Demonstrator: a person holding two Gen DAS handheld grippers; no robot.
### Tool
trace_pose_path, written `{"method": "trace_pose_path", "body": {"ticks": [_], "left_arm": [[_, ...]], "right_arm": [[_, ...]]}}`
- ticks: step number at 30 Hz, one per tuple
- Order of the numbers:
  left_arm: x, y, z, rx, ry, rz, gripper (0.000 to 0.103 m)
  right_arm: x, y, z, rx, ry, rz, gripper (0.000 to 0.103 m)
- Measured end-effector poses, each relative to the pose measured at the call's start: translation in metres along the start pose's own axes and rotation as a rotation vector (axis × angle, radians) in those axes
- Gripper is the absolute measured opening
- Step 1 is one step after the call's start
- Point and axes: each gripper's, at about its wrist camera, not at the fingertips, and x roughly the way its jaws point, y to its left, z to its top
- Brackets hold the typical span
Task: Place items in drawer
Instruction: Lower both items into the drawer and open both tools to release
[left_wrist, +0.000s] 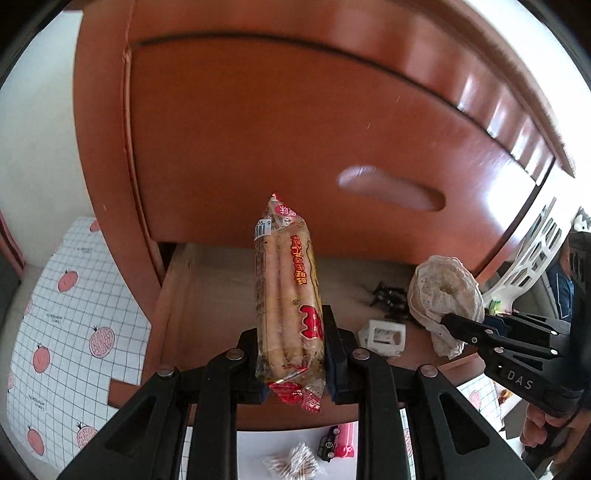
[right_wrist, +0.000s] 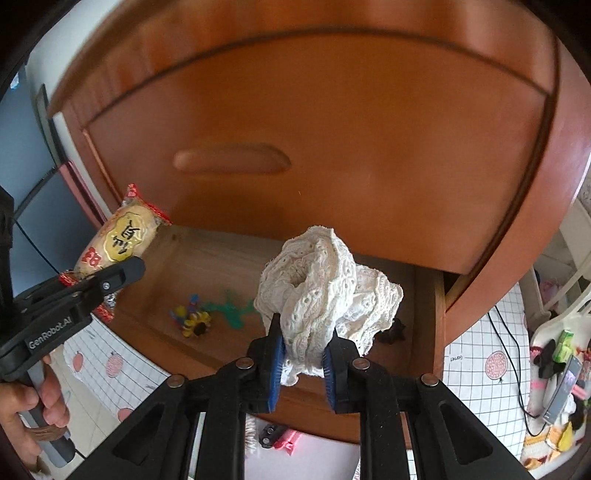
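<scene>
Gripping a snack packet (left_wrist: 288, 306), left "GenRobot.AI" fingers (left_wrist: 291, 354); right "DAS" fingers (right_wrist: 304, 363) clamp lace cloth (right_wrist: 325, 295).

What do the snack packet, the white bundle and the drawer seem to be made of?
Snack packet: thin glossy plastic film, clear in part, with crimped ends. White bundle: soft matte lace-like fabric, probably cotton, patterned with eyelet holes. Drawer: pale, unvarnished-looking wood or board inside; the cabinet front above is glossy reddish-brown, possibly lacquer or veneer.

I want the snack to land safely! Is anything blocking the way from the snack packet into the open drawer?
Nothing visible does. The left gripper holds the snack packet over the open drawer, whose floor beneath looks bare; the small items lie off to one side.
</scene>
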Motion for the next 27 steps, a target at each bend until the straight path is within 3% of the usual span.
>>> {"method": "trace_pose_path", "body": {"ticks": [7,11,16,19,21,27], "left_arm": [[0.024,0.009,-0.001,-0.016,0.056,0.008,0.025],[0.025,0.015,-0.001,-0.036,0.054,0.002,0.052],[0.023,0.018,-0.001,-0.033,0.049,0.008,0.055],[0.02,0.019,0.0,-0.037,0.037,0.009,0.074],[0.015,0.02,0.001,-0.035,0.019,0.0,0.075],[-0.012,0.008,-0.009,-0.025,-0.002,0.011,0.079]], "right_arm": [[0.025,-0.001,-0.001,0.001,0.051,-0.01,0.023],[0.029,0.001,0.0,-0.013,0.056,-0.012,0.024],[0.027,0.005,-0.005,-0.026,0.059,-0.017,0.027],[0.02,-0.001,-0.006,-0.022,0.059,-0.018,0.036],[0.02,-0.002,-0.006,-0.014,0.056,-0.015,0.046],[0.011,-0.002,-0.005,-0.008,0.039,-0.01,0.061]]}}
